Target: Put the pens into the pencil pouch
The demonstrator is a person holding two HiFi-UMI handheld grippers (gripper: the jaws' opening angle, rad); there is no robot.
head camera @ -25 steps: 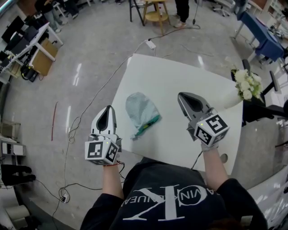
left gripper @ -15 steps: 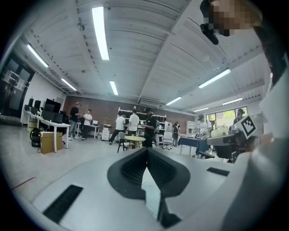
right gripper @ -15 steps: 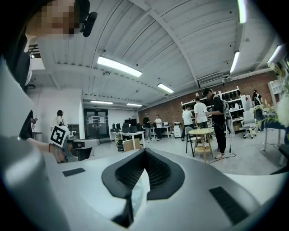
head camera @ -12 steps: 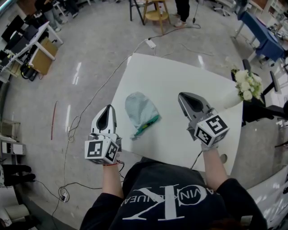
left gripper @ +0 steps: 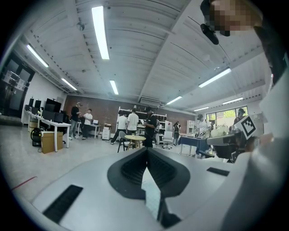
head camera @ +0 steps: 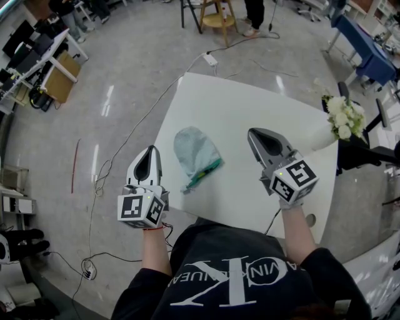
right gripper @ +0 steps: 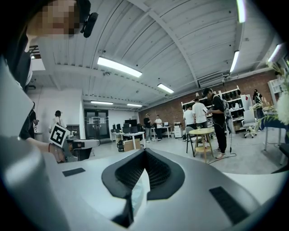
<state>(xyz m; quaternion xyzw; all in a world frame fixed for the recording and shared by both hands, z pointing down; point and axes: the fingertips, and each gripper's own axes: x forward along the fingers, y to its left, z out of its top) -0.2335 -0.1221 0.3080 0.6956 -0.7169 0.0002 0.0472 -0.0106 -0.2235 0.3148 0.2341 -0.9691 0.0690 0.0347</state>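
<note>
Left tongs (head camera: 150, 152) and right tongs (head camera: 252, 133) both pinched together, empty; only the head view shows the pouch (head camera: 195, 152) on the tabletop (head camera: 250, 103).

The counter (head camera: 250, 106) fills the middle and right of the frame. The pencil pouch (head camera: 195, 151) lies flat on it, near the counter's lower left edge. The left tongs (head camera: 150, 155) are just left of the pouch, at the counter's left corner. The right tongs (head camera: 255, 134) are right of the pouch, above the counter, well apart from it. So the pouch lies between the two tongs. The flowers (head camera: 342, 119) are at the counter's right edge, in the upper right. On the floor (head camera: 125, 94) past the counter's far end lies a power strip (head camera: 209, 60). Behind it, at the top middle, stands a stool (head camera: 219, 19). Desks (head camera: 44, 56) stand in the upper left.
</note>
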